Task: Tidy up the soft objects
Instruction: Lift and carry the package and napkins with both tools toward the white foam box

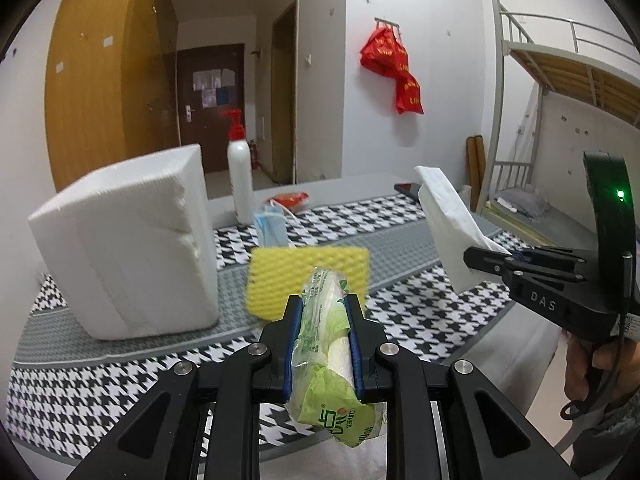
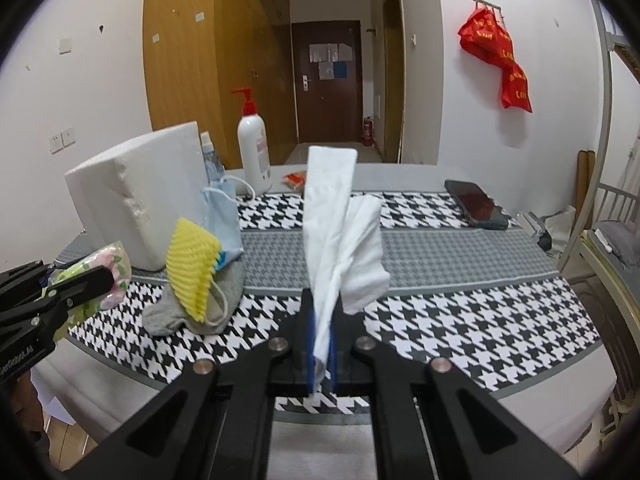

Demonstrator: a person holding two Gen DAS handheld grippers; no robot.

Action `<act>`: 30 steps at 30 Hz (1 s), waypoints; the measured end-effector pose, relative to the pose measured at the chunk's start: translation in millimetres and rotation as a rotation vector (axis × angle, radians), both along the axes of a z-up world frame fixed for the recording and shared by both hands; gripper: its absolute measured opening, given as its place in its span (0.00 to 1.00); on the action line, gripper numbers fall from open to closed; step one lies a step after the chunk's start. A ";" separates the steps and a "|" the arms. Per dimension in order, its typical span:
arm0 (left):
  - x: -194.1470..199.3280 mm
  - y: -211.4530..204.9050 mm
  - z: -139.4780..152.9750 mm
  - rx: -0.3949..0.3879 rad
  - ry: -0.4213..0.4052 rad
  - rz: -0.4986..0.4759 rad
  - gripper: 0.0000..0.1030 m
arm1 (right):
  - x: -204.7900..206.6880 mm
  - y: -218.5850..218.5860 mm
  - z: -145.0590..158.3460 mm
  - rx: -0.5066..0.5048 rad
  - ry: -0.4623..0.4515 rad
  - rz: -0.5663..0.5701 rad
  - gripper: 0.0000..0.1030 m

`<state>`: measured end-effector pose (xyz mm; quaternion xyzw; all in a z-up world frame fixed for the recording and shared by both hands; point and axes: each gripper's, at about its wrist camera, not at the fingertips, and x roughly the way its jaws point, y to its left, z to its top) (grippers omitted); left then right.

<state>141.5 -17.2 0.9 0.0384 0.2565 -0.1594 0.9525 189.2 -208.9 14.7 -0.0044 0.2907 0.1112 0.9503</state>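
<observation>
Left wrist: right tool [image 1: 486, 258] marked "DAS"; tissue pack [image 1: 326, 344] text unreadable.

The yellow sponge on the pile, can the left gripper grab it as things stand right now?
Probably not yet. The way to the yellow sponge looks free, just ahead of the left gripper, but that gripper is already shut on a green tissue pack, so it would need to set the pack down first.

Right gripper [image 2: 322, 320] pinching a white tissue [image 2: 340, 232] above the bench [image 2: 460, 320].
The tissue stands up from the closed jaws; at left, a yellow sponge [image 2: 192, 272] leans on a grey sock [image 2: 168, 316], perhaps touching the mask [image 2: 222, 216] behind it.
</observation>
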 end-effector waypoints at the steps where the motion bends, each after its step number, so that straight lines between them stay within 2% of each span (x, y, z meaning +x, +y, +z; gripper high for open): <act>1: 0.4 1.6 3.3 0.001 -0.009 0.005 0.22 | -0.6 0.9 2.8 0.002 -0.006 0.002 0.07; 15: -3.4 32.3 30.6 -0.003 -0.077 0.077 0.22 | -1.7 35.5 36.3 0.003 -0.072 0.073 0.07; 30: -10.3 74.6 50.3 0.000 -0.120 0.192 0.22 | -5.9 90.0 64.2 0.002 -0.127 0.232 0.07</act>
